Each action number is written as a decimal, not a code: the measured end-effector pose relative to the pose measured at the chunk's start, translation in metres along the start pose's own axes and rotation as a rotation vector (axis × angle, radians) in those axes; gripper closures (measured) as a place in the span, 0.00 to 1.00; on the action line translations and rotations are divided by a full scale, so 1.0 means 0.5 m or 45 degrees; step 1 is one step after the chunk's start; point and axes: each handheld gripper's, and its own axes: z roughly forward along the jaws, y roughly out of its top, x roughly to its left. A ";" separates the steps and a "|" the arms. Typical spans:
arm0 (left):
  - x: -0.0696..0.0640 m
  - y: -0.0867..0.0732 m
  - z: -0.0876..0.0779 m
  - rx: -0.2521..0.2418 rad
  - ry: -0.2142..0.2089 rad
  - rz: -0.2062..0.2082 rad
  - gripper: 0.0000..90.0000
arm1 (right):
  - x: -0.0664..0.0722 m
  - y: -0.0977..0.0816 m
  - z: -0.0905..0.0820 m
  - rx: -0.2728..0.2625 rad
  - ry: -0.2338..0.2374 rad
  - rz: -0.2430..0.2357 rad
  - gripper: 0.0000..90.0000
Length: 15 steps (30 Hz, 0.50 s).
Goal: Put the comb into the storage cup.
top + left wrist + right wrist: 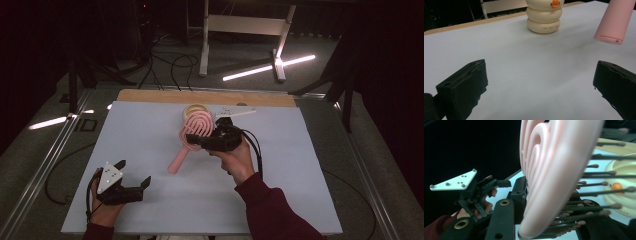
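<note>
Pink hairbrush [192,134] within right hand-held gripper [200,140] jaws.

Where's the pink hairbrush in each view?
High view: pink hairbrush at table centre, head clamped in the right gripper, handle slanting down-left.
Left gripper view: its handle end at top right, hanging above the table.
Right gripper view: its head up close at centre, bristles pointing right.
Shared landmark: the cream ringed container beyond the brush.
</note>
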 end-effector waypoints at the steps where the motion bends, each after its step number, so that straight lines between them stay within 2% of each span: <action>1: 0.000 0.000 0.000 -0.005 0.001 -0.003 0.00 | -0.001 0.002 -0.001 -0.001 -0.007 -0.003 0.71; 7: -0.002 -0.006 0.005 0.002 0.022 0.003 0.00 | -0.007 0.012 -0.003 -0.013 -0.011 0.008 0.71; 15: 0.004 -0.011 0.008 -0.003 0.044 -0.034 0.00 | -0.012 0.019 -0.001 -0.015 -0.016 0.016 0.71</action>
